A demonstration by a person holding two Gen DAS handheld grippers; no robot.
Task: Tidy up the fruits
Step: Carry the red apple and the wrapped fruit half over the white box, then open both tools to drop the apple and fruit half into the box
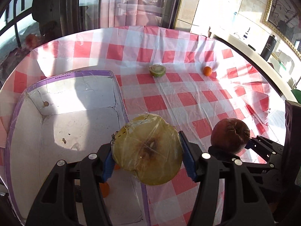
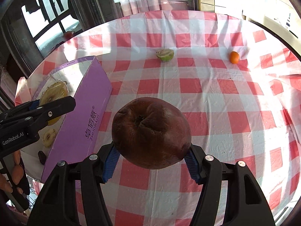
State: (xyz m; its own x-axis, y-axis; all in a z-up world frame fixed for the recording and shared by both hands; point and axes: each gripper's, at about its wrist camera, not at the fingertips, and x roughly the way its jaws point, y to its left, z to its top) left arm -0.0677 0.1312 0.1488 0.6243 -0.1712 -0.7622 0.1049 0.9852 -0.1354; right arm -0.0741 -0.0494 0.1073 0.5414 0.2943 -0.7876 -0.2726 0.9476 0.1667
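Clamped in left gripper: film-wrapped yellow fruit half, cut face glossy, browned at core, over the box's right wall.

Gripped in right gripper: wrinkled dark-brown round fruit, above checked plastic tablecloth. Purple-edged white box mostly bare; contents partly hidden. Far off, green wrapped half, small orange; open cloth between.

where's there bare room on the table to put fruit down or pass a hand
Free: checked cloth between the purple box, green fruit half and small orange. Also the box's far floor. Crowded: the box's near end, where fruit lies.
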